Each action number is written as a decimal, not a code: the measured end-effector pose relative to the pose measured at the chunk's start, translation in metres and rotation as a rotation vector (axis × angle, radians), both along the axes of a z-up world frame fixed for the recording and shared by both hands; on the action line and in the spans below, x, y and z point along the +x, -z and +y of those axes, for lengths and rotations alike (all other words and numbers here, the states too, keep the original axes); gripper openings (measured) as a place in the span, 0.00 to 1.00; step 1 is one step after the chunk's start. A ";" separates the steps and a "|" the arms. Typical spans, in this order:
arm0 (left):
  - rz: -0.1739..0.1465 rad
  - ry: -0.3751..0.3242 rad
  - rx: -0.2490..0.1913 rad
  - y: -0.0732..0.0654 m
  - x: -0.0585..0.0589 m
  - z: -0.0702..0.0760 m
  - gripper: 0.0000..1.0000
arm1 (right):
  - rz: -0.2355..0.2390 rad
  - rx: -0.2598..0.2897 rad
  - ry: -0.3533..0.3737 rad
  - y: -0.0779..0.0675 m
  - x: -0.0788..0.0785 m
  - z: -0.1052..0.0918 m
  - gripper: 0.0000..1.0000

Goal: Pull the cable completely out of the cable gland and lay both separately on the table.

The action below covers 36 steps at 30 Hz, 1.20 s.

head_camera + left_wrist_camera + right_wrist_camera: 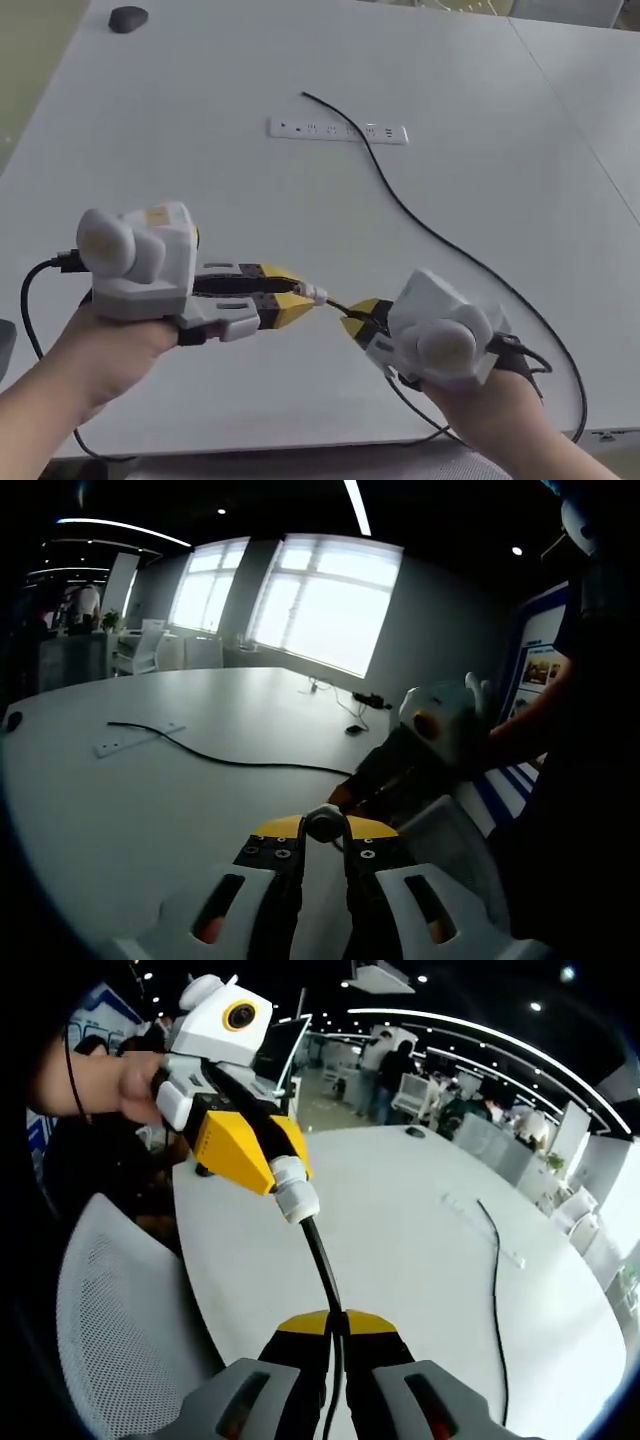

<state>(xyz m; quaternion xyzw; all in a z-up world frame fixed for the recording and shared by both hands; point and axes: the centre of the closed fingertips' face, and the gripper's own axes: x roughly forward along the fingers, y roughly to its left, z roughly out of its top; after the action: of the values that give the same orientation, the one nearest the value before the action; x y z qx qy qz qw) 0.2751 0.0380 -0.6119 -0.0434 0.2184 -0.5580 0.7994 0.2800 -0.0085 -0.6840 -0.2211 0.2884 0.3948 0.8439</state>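
Over the table (300,200) the cable gland (295,1192) is clamped by the left gripper (293,299) and the black cable (322,1260) pinched by the right gripper (338,1323), so the pull-out is judged in hand and a straight parting is needed.

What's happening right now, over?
Left hand-held gripper shut on cable gland. Right hand-held gripper shut on cable. Cable not yet out of gland. Power strip far off.

Nothing legible; the blue poster (537,670) seems too blurred.
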 end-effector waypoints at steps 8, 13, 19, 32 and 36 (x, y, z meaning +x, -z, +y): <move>0.003 -0.013 -0.010 -0.002 0.002 0.002 0.15 | 0.068 0.010 0.059 0.018 -0.005 -0.017 0.00; 0.001 -0.012 -0.005 -0.001 0.002 0.002 0.15 | 0.075 0.003 0.070 0.024 -0.009 -0.024 0.00; 0.002 -0.009 0.010 0.004 -0.002 -0.001 0.15 | 0.069 0.000 0.069 0.022 -0.009 -0.023 0.00; 0.003 -0.013 0.040 0.015 -0.001 0.000 0.15 | 0.054 -0.034 0.041 0.013 0.000 -0.024 0.00; 0.002 -0.027 0.046 0.023 -0.001 0.005 0.15 | 0.056 -0.047 0.031 0.013 0.004 -0.023 0.00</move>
<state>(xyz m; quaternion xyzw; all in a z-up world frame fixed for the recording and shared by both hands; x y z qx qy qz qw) 0.2740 0.0434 -0.6350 -0.0283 0.2312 -0.5419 0.8076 0.2844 -0.0314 -0.6969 -0.2254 0.3245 0.3805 0.8361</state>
